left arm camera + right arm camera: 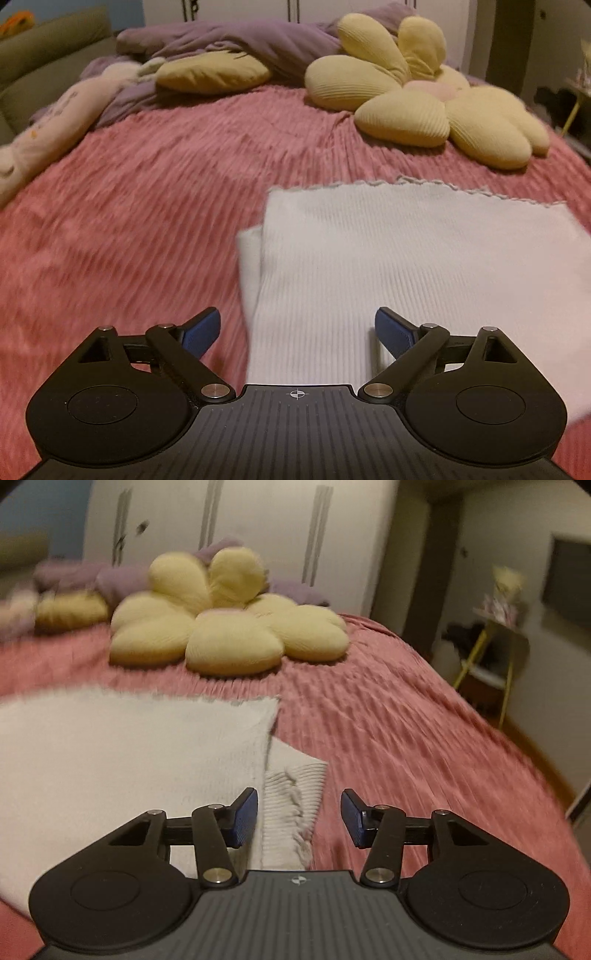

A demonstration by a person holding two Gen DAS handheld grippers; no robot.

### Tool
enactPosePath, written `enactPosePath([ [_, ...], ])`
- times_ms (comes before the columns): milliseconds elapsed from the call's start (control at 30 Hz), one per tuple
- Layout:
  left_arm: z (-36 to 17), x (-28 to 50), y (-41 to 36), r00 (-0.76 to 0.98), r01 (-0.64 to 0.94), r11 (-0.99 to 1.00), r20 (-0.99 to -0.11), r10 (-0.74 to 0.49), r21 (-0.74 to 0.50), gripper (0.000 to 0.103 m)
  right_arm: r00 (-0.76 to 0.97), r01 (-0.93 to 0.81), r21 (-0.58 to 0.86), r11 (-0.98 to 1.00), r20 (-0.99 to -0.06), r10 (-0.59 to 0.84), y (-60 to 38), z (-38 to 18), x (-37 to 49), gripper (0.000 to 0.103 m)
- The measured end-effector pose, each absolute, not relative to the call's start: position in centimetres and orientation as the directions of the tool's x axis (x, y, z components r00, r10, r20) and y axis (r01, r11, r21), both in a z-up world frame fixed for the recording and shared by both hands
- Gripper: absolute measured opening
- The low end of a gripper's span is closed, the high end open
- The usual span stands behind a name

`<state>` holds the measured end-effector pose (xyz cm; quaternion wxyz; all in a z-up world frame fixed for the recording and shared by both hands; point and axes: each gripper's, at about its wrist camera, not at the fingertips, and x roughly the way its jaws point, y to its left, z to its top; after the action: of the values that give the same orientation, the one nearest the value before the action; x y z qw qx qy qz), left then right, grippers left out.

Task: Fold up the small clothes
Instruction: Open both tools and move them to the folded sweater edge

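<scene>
Pink ribbed bedding (pixel 147 206) covers the bed that fills both views, and on it lies the white ribbed garment (pixel 369 258), folded flat into a rough rectangle with a wavy hem along its far edge. In the left wrist view a narrower underlayer of the same cloth peeks out along its left side; in the right wrist view the garment (pixel 129 753) shows a folded ribbed piece with a puckered edge sticking out at its right side. The left claw (pixel 297 332) hangs over the near left part of the garment with its blue pads spread wide and nothing pinched between them; one pad sits over the bedding, the other over the cloth. The right claw (pixel 299 818) hangs over the near right edge of the garment, its pads apart and released, the puckered ribbed piece lying below the gap without being pressed. Farther up the bed rests a yellow flower-shaped cushion (pixel 417 99), near the garment's far edge but apart from it. A second yellow cushion (pixel 212 72) lies to its left against a heap of purple blanket (pixel 258 40). White wardrobe doors (pixel 258 528) stand behind the bed, and a small yellow-legged side table (pixel 495 657) stands on the floor beyond the bed's right side.
</scene>
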<state>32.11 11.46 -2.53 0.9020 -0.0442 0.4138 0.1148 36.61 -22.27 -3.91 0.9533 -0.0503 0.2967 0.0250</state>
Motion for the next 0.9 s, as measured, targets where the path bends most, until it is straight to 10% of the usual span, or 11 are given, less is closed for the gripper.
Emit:
enactPosePath([
  [500,-4.5,25.7,11.3,0.546,-0.309,0.951,-0.822,0.162,-0.018,0.095,0.657,-0.097,0.326,0.94,-0.689,0.307,-26.2,-5.4,29.9,0.049],
  [900,-4.1,25.2,12.5,0.575,-0.32,0.939,-0.814,0.085,-0.128,0.091,0.632,-0.076,0.366,0.927,-0.702,0.329,-26.5,-5.8,29.7,0.053],
])
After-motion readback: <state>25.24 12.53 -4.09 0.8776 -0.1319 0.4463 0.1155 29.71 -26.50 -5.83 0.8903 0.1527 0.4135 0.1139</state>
